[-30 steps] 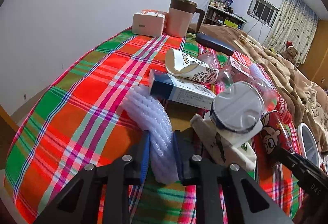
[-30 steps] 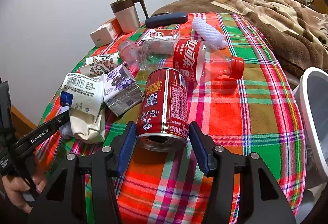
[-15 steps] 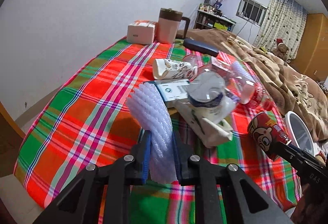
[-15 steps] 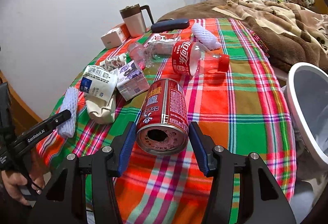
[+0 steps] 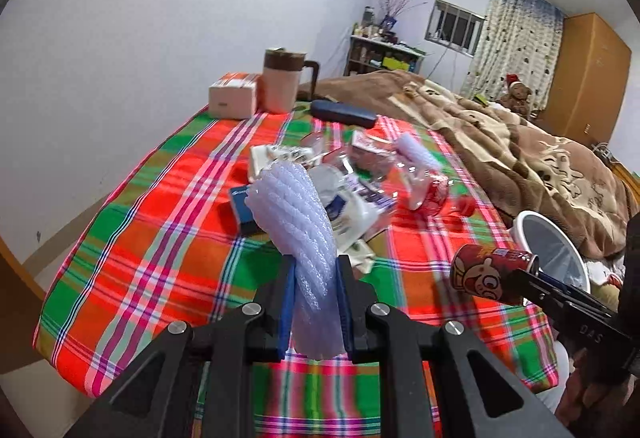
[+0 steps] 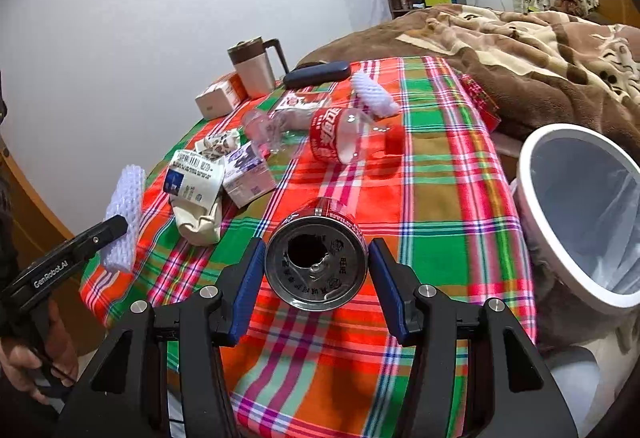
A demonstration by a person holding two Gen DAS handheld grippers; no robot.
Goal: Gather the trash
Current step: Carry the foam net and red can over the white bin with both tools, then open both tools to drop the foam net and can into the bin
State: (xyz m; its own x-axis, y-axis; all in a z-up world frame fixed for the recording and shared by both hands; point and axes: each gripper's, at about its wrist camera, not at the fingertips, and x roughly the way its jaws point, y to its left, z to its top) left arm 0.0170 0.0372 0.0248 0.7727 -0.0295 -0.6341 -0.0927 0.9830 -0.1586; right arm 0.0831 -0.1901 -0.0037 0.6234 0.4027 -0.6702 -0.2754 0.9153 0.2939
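you have a white foam net sleeve (image 5: 298, 222) pinched upright and clear of the cloth, and a red drink can (image 6: 316, 264) held on its side, its opened top facing you. far on the plaid cloth lie a clear red-label bottle (image 6: 340, 135), a second foam sleeve (image 6: 374, 95), a crushed milk carton (image 6: 248, 177) and a white cup (image 6: 194, 177). at right stands the lined white bin (image 6: 532, 205).

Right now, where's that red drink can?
The red can is off the table, clamped between the fingers of the right gripper above the plaid cloth, with the white bin just to its right.
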